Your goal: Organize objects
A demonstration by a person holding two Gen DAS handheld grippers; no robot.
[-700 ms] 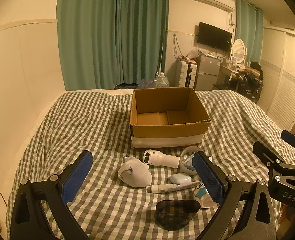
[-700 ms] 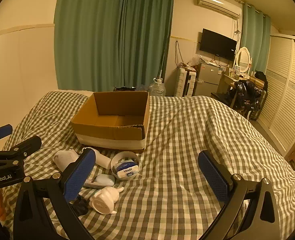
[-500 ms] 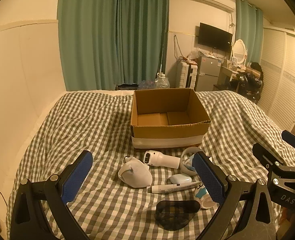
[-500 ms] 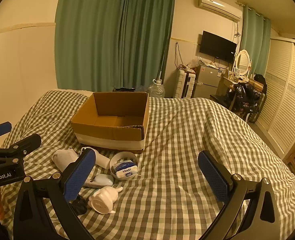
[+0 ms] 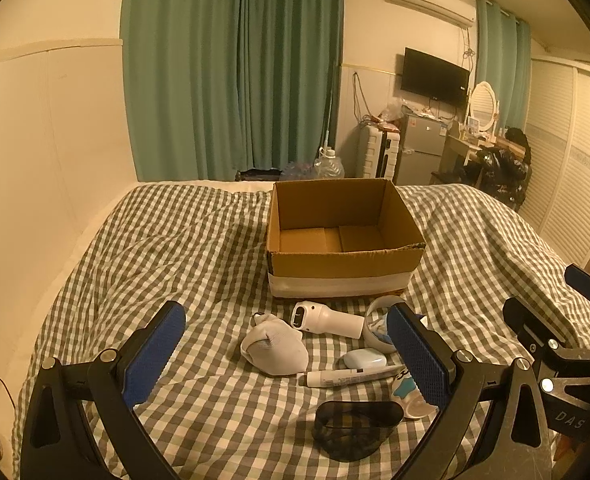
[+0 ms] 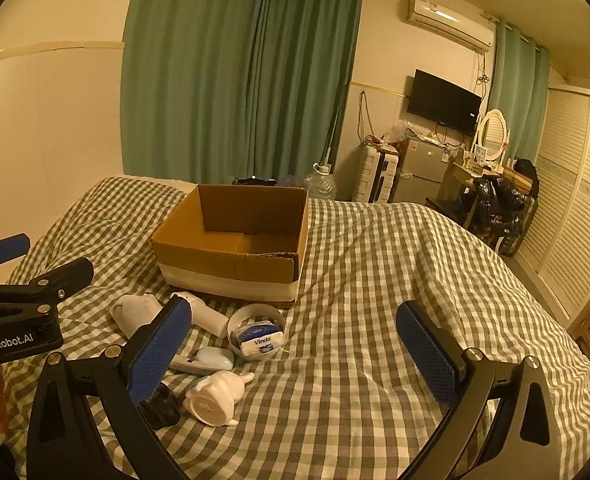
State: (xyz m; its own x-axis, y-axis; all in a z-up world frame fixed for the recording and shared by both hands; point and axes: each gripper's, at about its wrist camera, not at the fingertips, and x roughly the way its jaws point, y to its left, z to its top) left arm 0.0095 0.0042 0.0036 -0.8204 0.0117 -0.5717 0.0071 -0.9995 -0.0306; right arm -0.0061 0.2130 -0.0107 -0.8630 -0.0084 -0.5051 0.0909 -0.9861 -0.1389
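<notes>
1. Nothing on the bed has shifted since the earlier frames; both views have risen only slightly.
2. Left gripper (image 5: 287,354) hangs with jaws wide apart, gripping nothing; right gripper (image 6: 295,344) likewise spread and empty.
3. Cardboard box (image 5: 343,236) sits open at 12 o'clock on the checked bedspread (image 5: 167,248).
4. Clutter lies just before its near wall: white cloth bundle (image 5: 275,346), white handheld device (image 5: 327,320), tube (image 5: 351,376), black cup (image 5: 355,424).
5. Bare bedspread spreads at 3 o'clock in the right view; the bed's edge drops off beyond.
</notes>
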